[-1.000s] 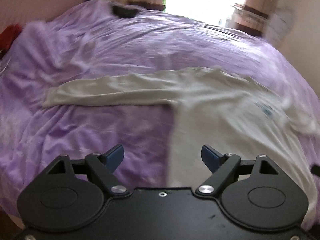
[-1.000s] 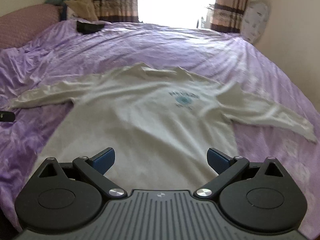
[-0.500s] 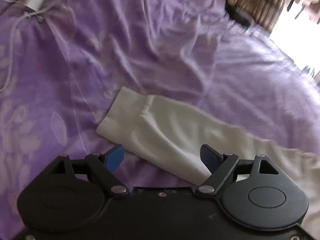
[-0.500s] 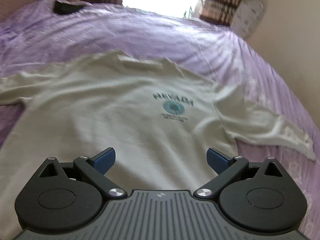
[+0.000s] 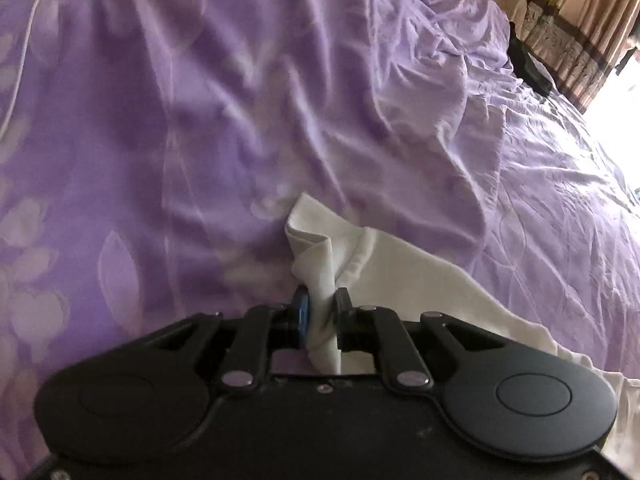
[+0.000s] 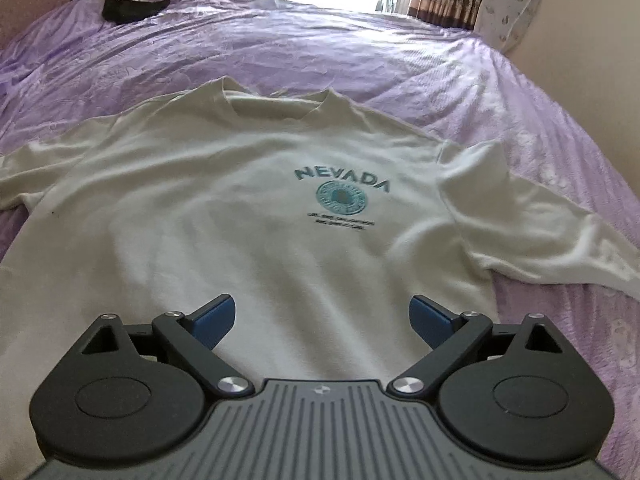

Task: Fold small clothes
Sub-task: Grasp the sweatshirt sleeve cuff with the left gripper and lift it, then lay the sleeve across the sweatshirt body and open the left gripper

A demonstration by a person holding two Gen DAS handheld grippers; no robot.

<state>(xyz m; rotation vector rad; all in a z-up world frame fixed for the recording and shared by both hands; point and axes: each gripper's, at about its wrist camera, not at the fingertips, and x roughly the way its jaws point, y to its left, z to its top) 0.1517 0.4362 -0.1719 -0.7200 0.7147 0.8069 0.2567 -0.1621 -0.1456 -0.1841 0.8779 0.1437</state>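
While pinched, sleeve (image 5: 320, 248) fills left tongs (image 5: 320, 314).

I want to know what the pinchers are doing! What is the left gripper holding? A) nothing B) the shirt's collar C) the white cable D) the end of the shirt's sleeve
D: the left gripper is shut on the bunched end of the sleeve, which trails off to the right across the purple bed.

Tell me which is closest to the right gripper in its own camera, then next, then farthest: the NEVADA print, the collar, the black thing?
From the right gripper:
1. NEVADA print, mid-shirt, slightly right.
2. Collar, the shirt's far edge.
3. Black thing, far left on the bed.
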